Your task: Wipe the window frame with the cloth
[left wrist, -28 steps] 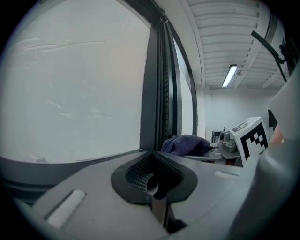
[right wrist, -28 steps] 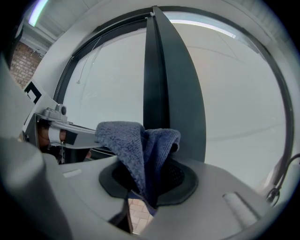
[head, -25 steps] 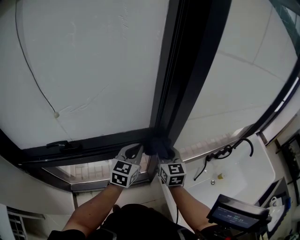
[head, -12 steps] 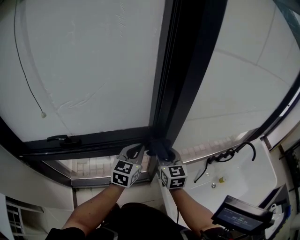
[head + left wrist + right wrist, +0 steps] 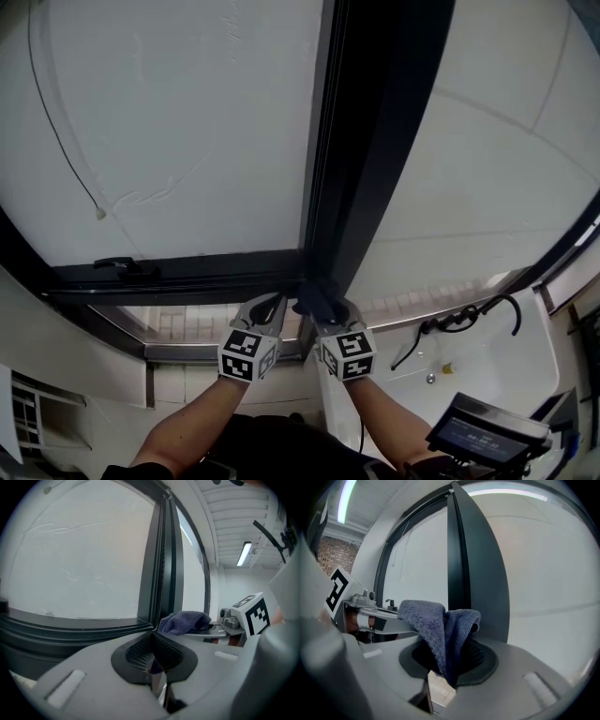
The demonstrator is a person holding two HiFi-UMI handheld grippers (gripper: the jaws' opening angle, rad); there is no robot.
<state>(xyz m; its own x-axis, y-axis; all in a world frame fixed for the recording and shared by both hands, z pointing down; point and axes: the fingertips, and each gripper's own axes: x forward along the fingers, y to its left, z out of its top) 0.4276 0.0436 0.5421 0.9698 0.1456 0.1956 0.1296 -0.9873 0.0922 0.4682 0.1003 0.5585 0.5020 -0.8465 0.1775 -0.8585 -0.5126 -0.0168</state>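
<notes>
The right tongs (image 5: pixel 450 660) clench the bunched dark-blue cloth (image 5: pixel 436 625) at the bottom corner of the black window frame (image 5: pixel 476 573), the left tongs (image 5: pixel 154 656) closed empty; hard rubbing could drag it loose.

Even daylight enters through the panes (image 5: pixel 187 141); the dark frame (image 5: pixel 375 141) reads as silhouette. A ceiling tube (image 5: pixel 244 553) glows upper right. Gripper views: fisheye bending, black corners, blurred foreground.

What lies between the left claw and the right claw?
A bunched dark blue terry cloth, held by the right claw, at the foot of the black vertical window frame; the head view shows it. The left claw is shut, empty.
</notes>
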